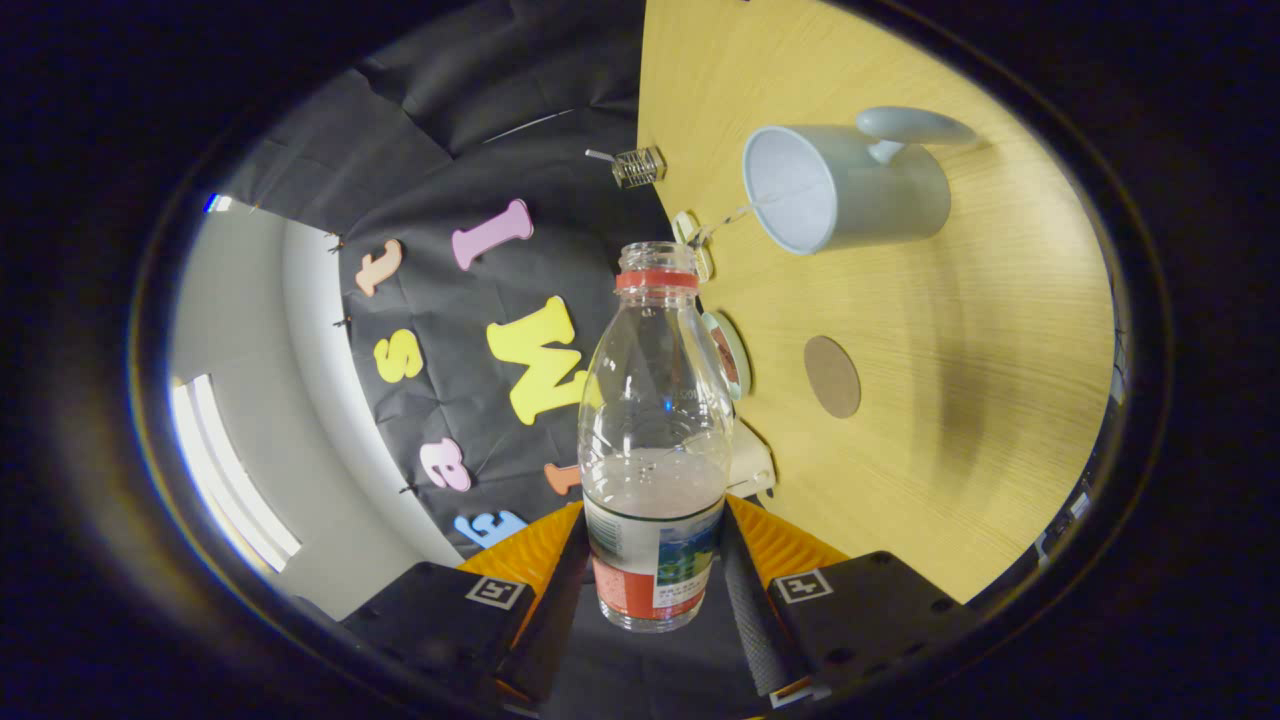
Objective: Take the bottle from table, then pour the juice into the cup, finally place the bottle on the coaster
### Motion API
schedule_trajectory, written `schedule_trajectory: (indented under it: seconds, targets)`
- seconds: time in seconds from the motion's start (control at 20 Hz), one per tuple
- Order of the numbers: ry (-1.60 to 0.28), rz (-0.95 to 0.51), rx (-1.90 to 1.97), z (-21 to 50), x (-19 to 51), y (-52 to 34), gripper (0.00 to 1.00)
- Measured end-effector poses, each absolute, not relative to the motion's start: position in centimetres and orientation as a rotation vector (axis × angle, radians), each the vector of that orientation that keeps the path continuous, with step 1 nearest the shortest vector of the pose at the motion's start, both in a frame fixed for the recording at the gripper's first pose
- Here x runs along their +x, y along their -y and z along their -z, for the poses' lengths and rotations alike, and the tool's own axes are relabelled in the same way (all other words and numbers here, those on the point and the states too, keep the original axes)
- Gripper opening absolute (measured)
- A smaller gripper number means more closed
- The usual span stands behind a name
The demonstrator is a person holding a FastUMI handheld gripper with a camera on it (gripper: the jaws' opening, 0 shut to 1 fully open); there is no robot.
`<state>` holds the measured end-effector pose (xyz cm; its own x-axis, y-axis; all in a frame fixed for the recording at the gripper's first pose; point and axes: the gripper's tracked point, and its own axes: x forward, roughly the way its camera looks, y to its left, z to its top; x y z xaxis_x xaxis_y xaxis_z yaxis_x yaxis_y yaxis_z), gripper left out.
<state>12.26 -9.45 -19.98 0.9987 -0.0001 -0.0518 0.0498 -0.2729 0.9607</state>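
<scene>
Bottle [655, 440], uncapped, sits low-centre in the gripper view, clamped at its label between both fingers of the gripper [655, 590]. Cup [845, 188] lies upper right, coaster [832, 376] mid-right. Judging by the tilt, bring the mouth over the cup rim and roll slowly.

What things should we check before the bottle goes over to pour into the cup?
1. Grip: gripper is shut on the bottle, both fingers pressing its labelled lower part: ok.
2. Cap: off, the neck is open: ok.
3. Juice to pour: some liquid sits low in the bottle: ok.
4. Cup: on the table, mouth open, beyond the fingers: ok.
5. Cup's inside is free of things: cannot tell.
6. Coaster: bare, between bottle and cup: ok.
</scene>
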Motion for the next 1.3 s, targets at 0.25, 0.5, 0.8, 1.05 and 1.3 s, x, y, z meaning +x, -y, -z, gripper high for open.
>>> schedule_trajectory:
  seconds: [0.25,0.5,0.8,1.05,1.3]
  targets:
    - [-0.028,0.034,1.862,19.8,12.3,9.4,0.75]
    - [-0.017,0.023,1.885,19.4,12.6,9.3,0.75]
    - [0.007,0.016,1.908,19.2,12.6,9.5,0.75]
    - [0.005,0.01,1.931,18.9,12.7,9.5,0.75]
    - [0.007,0.008,1.951,18.9,12.6,9.6,0.75]
